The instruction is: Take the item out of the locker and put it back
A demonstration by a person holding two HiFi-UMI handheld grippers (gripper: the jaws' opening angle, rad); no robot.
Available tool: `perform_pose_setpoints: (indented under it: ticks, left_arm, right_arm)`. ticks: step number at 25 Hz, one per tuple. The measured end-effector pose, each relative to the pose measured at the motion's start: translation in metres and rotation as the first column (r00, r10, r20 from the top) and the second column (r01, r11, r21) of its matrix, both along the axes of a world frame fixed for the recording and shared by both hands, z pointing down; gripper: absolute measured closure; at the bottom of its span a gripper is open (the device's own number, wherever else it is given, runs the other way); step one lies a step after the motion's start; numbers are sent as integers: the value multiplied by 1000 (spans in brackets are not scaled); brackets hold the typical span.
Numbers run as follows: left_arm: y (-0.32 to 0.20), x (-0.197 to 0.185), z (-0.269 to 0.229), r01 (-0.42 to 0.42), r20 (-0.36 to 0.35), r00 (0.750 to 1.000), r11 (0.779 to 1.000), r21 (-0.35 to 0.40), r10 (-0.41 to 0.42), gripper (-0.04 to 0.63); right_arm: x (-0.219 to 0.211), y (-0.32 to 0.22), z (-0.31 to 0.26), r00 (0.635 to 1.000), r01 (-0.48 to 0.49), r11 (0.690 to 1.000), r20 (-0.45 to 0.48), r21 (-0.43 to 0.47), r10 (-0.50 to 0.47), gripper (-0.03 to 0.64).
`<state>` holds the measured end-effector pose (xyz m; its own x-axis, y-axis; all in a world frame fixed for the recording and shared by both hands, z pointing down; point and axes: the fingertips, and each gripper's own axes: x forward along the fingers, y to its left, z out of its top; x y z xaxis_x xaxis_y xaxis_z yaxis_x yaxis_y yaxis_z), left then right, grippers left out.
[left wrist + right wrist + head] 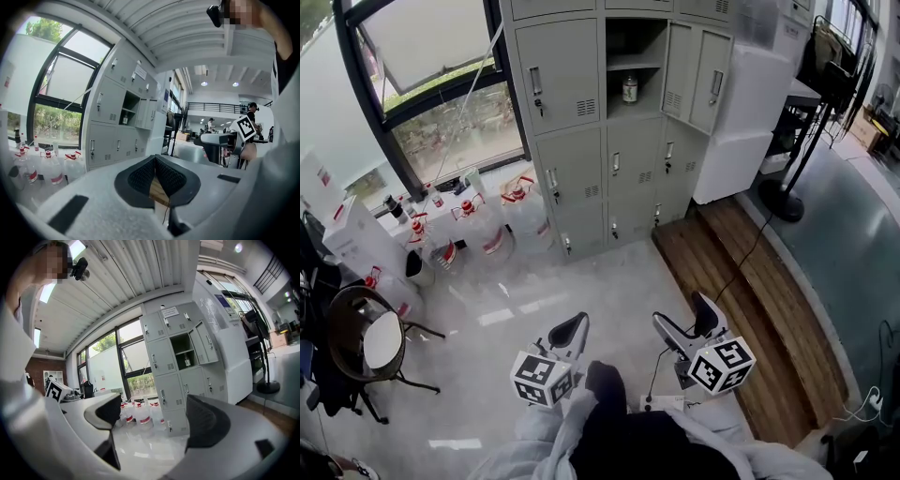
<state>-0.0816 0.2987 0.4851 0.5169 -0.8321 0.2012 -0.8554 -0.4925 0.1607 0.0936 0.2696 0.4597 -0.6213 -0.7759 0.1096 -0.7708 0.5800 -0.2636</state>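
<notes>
A grey bank of lockers (609, 122) stands against the far wall. One upper compartment is open, its door (711, 80) swung to the right, and a small bottle (630, 89) stands on the shelf inside. The same bottle (187, 361) shows in the right gripper view and, small, the bottle (125, 119) in the left gripper view. Both grippers hang low near the person's body, well short of the lockers. My left gripper (567, 333) is shut, its pads (161, 176) pressed together on nothing. My right gripper (684, 323) is open and empty.
Several clear jugs with red caps (478, 220) crowd the floor left of the lockers, under the window. A round chair (370, 342) stands at left. A wooden platform (741, 281) runs along the right, with a cable across it and a fan stand base (783, 202).
</notes>
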Motion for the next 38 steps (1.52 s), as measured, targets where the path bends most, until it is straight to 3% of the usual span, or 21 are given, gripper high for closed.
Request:
perform_pose_setpoints:
  ticks: [14,38]
  left_arm:
    - [-67,12,-1,-47,14,999,999,7,47,588]
    - [-303,-2,-22,-114,11,993,993,10,114,588]
  right_arm:
    - [14,-56,11,998,-53,998,13,-23,54,196]
    - [2,-276,-8,993,-119,992,-8,-29,119,198]
